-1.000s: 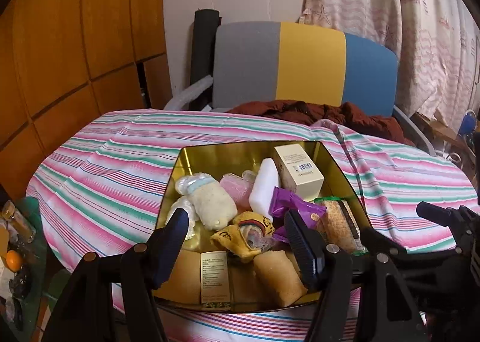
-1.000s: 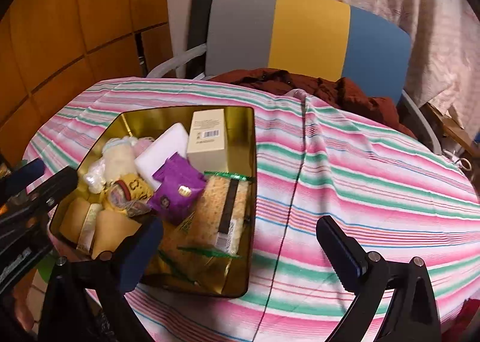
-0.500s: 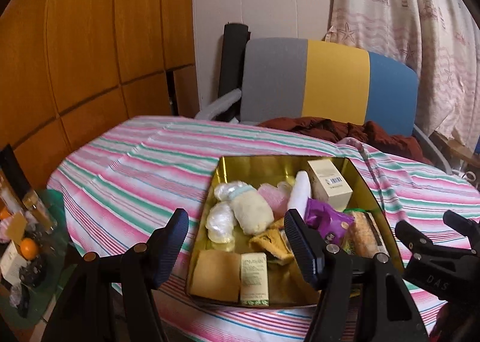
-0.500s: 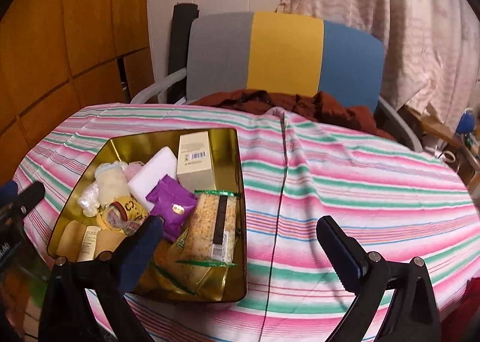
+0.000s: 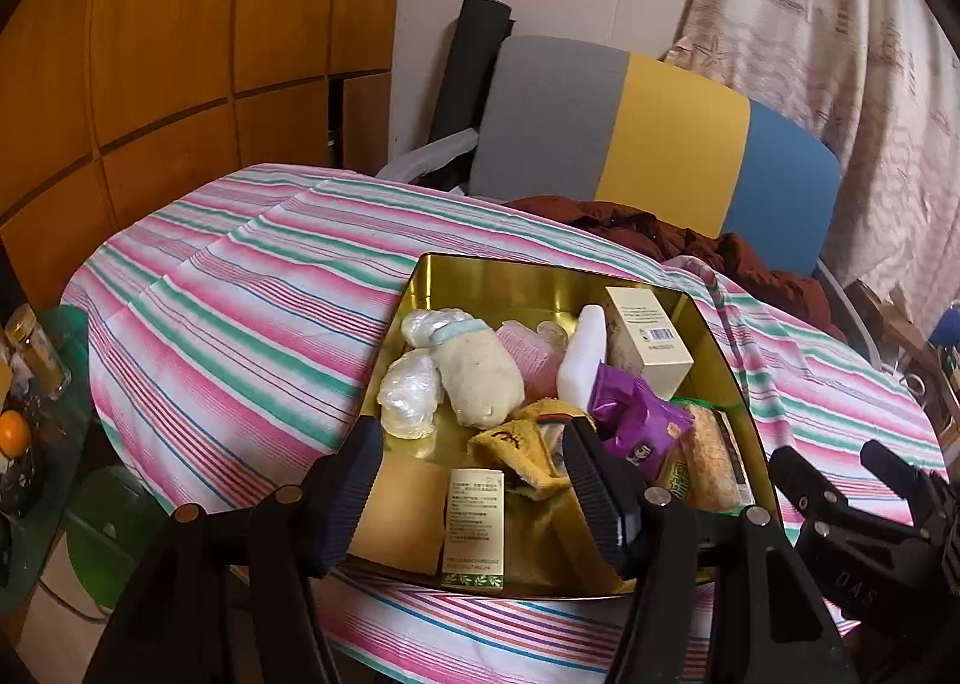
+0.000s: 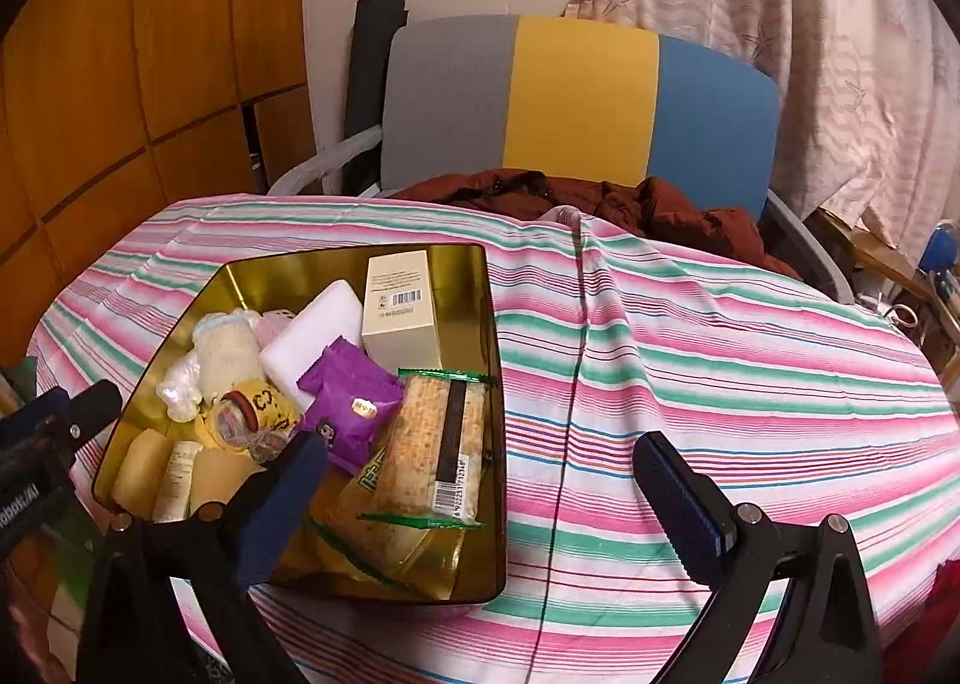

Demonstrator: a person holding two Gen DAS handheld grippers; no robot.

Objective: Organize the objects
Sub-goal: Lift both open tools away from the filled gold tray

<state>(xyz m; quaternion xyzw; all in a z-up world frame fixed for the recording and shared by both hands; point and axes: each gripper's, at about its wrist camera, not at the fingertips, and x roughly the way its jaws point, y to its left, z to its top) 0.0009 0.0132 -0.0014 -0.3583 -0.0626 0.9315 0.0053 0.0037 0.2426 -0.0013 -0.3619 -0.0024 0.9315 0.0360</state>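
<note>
Both grippers empty, jaws apart. Left gripper [image 5: 471, 480] hovers over near end of gold tin [image 5: 540, 279], holding nothing. Right gripper [image 6: 480, 489] spread wide, hovering above near right corner of tin and bare striped cloth of worktop [image 6: 750, 360], also holding nothing.

Tin sits on left half of worktop, open, packed. Far right corner: cream carton with barcode [image 6: 399, 309], upright-ish, leaning. Left of it a white soap-like bar [image 6: 312, 333], tilted against carton. Purple snack packet [image 6: 351, 405] lies just near of the bar, overlapping cracker pack [image 6: 435, 447], which lies along right wall of tin. Far left: fuzzy cream sock roll [image 5: 477, 372] with crinkled clear plastic bundles [image 5: 411, 396] beside it, pink item [image 5: 528, 354] between sock roll and white bar. Yellow cloth pouch [image 5: 513, 450] in middle. Near end: tan flat pieces and a small green-trimmed tube box [image 5: 474, 528] lying flat.

Beyond worktop, chair with grey, yellow, blue back [image 6: 576, 96], dark red garment [image 6: 600, 198] on seat. Patterned curtain [image 6: 810, 24] far right.
</note>
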